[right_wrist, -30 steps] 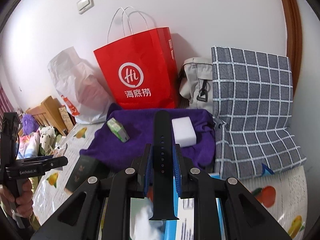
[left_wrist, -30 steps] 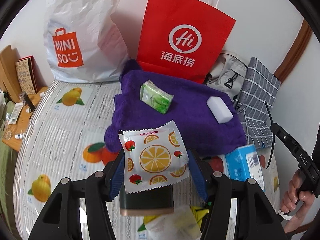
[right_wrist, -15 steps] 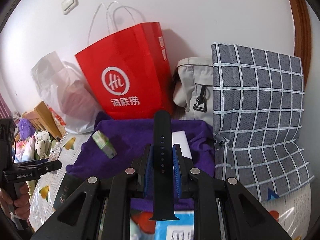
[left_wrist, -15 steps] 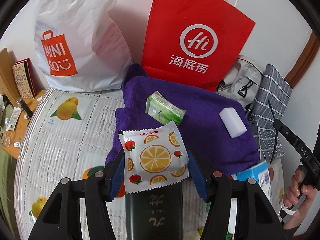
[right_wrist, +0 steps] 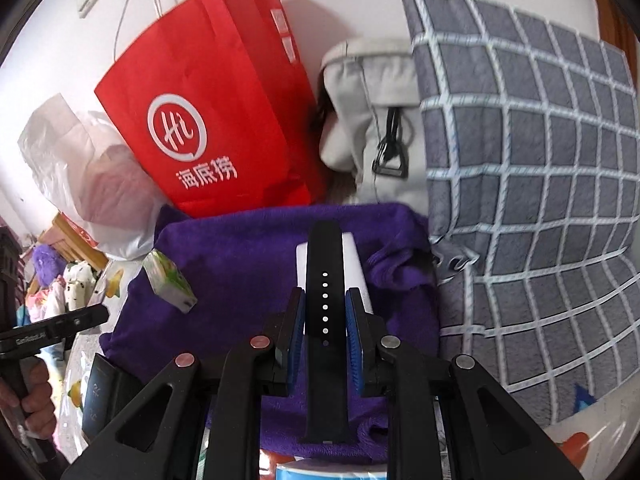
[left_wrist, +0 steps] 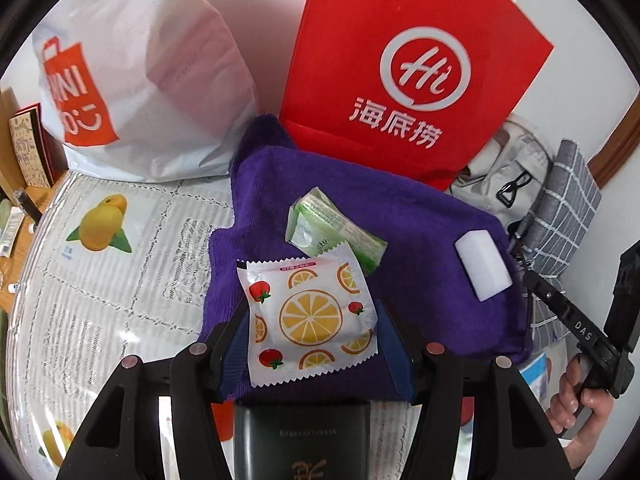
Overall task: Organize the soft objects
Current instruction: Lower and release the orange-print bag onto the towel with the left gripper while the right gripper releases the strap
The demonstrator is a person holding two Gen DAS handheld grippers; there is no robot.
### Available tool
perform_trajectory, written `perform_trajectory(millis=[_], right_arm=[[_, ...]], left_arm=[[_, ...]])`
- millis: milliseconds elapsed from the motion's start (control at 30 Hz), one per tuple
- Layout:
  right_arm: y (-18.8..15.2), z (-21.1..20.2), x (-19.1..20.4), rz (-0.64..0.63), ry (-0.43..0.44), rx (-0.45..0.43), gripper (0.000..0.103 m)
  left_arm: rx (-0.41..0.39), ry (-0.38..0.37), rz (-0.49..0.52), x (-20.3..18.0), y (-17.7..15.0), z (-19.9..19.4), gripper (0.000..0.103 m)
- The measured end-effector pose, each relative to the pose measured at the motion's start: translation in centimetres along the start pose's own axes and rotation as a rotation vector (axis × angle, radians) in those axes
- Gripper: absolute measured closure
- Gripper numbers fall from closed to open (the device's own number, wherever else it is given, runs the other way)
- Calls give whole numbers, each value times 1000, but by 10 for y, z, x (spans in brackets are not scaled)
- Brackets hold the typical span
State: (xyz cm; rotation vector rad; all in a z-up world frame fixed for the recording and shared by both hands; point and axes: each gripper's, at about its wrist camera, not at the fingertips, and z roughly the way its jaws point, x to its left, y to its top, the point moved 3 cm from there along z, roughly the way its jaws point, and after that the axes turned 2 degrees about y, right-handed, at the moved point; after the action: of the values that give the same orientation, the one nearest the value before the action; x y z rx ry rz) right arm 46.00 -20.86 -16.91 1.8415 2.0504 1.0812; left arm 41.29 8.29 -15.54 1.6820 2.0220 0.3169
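Left claw gripped a fruit-print packet by its side edges, held over the near part of a purple towel. Right claw was clamped on a black strap, over the same towel. On the towel lay a green tissue pack and a white sponge, well apart. A red bag stood behind.

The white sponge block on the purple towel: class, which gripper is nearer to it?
Right. The right gripper holds a black strap directly over the white sponge block; the left gripper is off to its side, near the green pack.
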Motion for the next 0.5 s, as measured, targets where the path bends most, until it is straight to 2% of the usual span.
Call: perform_trajectory(millis=[200, 500], right_arm=[[-2, 10, -10, 23, -23, 10, 83], [-5, 25, -12, 28, -12, 53, 82]], left_arm=[[6, -2, 2, -5, 5, 11, 46], [48, -2, 6, -3, 2, 30, 46]])
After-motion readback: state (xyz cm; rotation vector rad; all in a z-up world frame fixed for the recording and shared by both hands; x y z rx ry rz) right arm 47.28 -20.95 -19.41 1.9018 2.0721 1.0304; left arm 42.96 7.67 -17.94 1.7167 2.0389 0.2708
